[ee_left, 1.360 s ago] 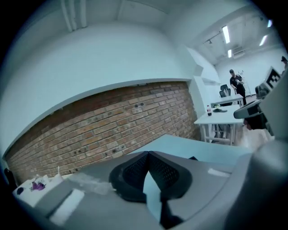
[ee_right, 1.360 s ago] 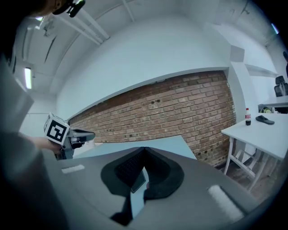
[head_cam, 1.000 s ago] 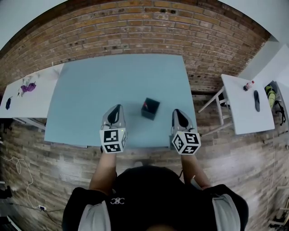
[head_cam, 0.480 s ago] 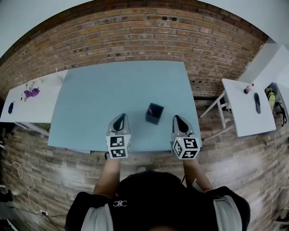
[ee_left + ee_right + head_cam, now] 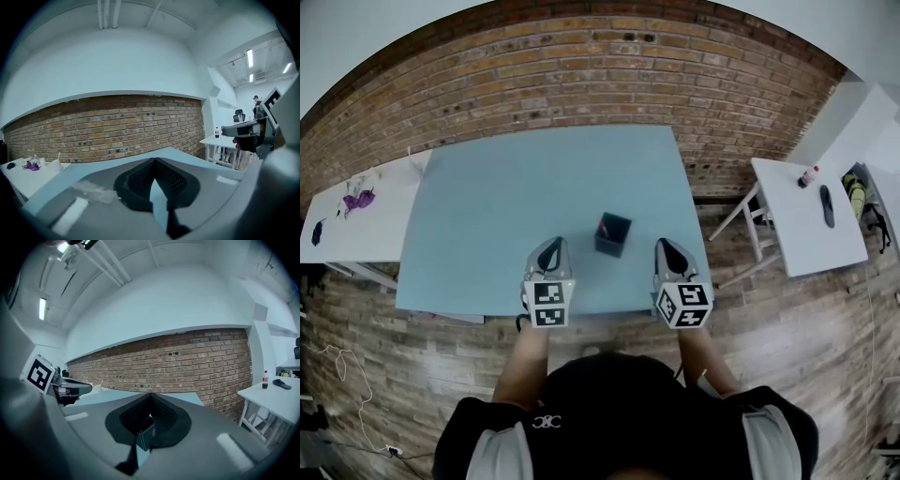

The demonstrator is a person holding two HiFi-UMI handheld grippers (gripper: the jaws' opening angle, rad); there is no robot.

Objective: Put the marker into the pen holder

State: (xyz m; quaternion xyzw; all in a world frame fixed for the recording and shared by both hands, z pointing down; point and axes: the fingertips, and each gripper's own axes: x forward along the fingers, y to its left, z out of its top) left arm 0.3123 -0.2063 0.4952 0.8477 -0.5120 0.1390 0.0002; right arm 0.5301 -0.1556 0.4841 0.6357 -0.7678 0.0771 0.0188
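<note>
Pen holder (image 5: pixel 612 233) on blue table (image 5: pixel 506 197) — brick wall (image 5: pixel 581 75) behind, plank floor (image 5: pixel 394 375).

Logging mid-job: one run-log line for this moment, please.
left claw shut, empty | right claw shut, empty | marker inside pen holder | holder upright on table

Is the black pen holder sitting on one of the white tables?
No, the pen holder stands on the big blue table, near its front edge.

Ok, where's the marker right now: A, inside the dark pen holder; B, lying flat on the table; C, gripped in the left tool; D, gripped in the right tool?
A: the marker shows as a pink streak inside the pen holder on the table.
</note>
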